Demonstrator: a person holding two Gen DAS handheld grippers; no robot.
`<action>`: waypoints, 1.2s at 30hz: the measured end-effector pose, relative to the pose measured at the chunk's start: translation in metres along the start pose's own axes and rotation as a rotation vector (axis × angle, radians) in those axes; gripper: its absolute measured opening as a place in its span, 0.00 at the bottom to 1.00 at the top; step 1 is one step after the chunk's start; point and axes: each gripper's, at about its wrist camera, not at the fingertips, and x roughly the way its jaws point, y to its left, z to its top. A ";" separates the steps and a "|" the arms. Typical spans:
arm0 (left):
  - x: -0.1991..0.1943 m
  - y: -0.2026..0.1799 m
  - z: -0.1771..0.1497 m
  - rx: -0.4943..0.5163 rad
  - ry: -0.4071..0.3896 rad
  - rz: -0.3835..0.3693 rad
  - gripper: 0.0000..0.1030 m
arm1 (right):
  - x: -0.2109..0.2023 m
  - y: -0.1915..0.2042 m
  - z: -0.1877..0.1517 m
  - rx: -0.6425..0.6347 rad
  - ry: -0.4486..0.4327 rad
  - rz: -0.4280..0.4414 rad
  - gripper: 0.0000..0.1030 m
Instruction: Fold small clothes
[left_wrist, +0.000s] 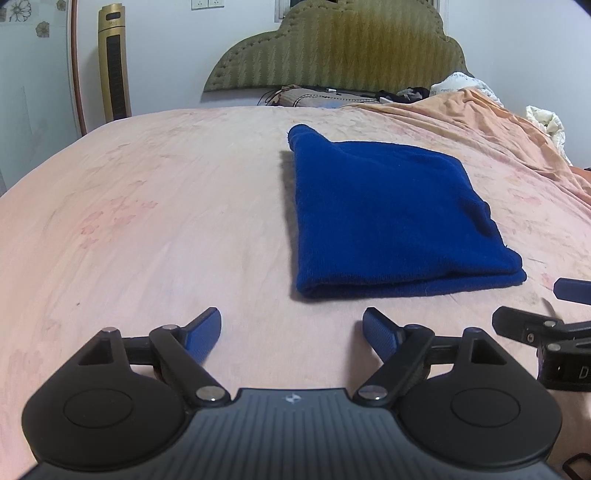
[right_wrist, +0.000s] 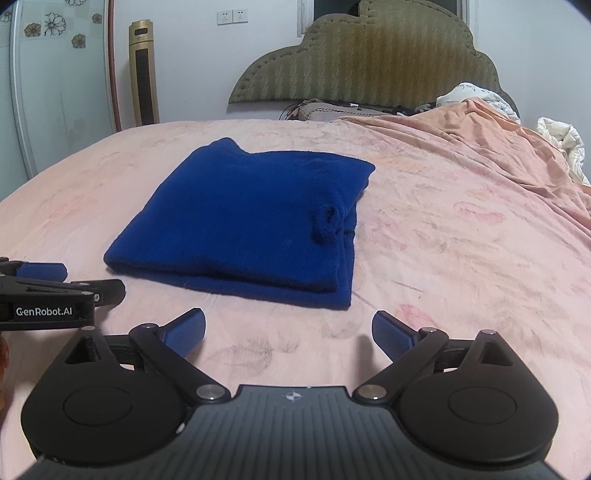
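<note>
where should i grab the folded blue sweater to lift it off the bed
Grip the blue sweater at its near folded edge, coming in low from the front with an open gripper. That edge is a thick, rounded stack facing both grippers, so the jaws could probably pinch all layers together.

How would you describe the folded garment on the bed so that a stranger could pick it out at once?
Start from the wide bed with its pink floral sheet and olive padded headboard. In the middle of the sheet, just beyond both open grippers, lies a folded blue knit garment. It is the only deep blue, neatly squared item; the other fabrics near the headboard are pale and crumpled.
</note>
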 end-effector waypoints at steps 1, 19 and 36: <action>0.000 0.000 -0.001 0.001 0.001 0.000 0.82 | 0.000 0.001 -0.001 -0.004 0.002 0.000 0.96; 0.002 -0.002 -0.011 0.007 -0.009 0.014 0.96 | 0.004 0.005 -0.007 0.025 0.013 0.004 0.99; 0.005 -0.005 -0.012 0.027 -0.005 0.020 1.00 | 0.011 0.003 -0.011 0.044 0.018 0.002 1.00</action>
